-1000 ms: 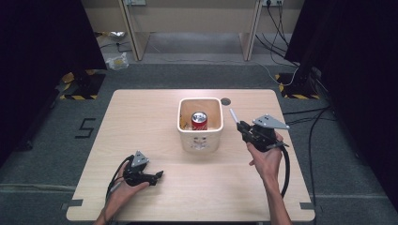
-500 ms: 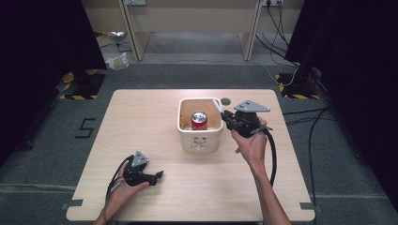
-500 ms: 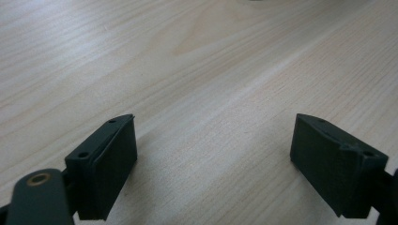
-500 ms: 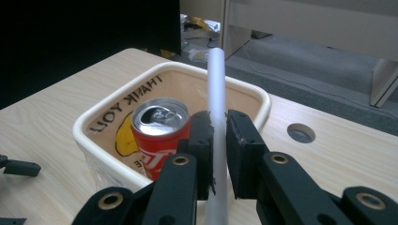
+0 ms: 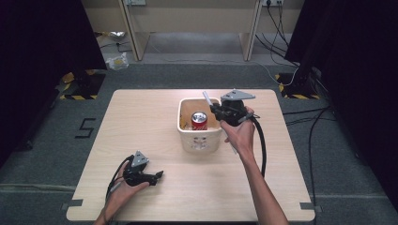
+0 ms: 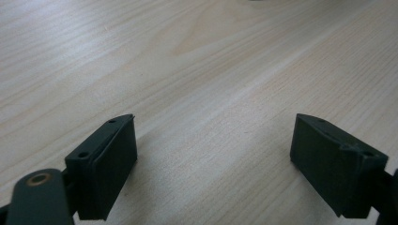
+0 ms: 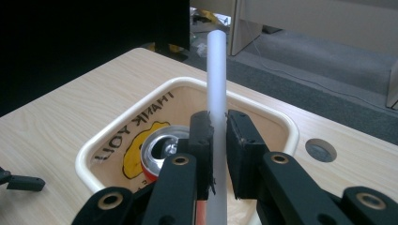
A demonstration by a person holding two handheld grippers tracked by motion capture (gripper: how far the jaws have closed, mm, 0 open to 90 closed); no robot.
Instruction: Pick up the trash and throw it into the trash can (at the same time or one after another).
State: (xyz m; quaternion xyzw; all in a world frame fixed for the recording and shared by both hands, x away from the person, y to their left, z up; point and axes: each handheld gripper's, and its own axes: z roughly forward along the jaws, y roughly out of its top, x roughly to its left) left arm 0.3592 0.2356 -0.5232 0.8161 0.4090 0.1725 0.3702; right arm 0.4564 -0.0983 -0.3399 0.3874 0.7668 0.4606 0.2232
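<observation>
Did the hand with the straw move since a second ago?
Yes. In the high view, the right gripper, shut on the straw, has shifted left toward the tub, from beside its right side to over its right rim.

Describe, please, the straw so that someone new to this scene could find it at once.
Start at the wooden table and find the cream square tub near its middle, with a red drink can standing inside. Just above the tub's right rim, the right claw pinches a white straw, the only thin, pale tube here.
</observation>
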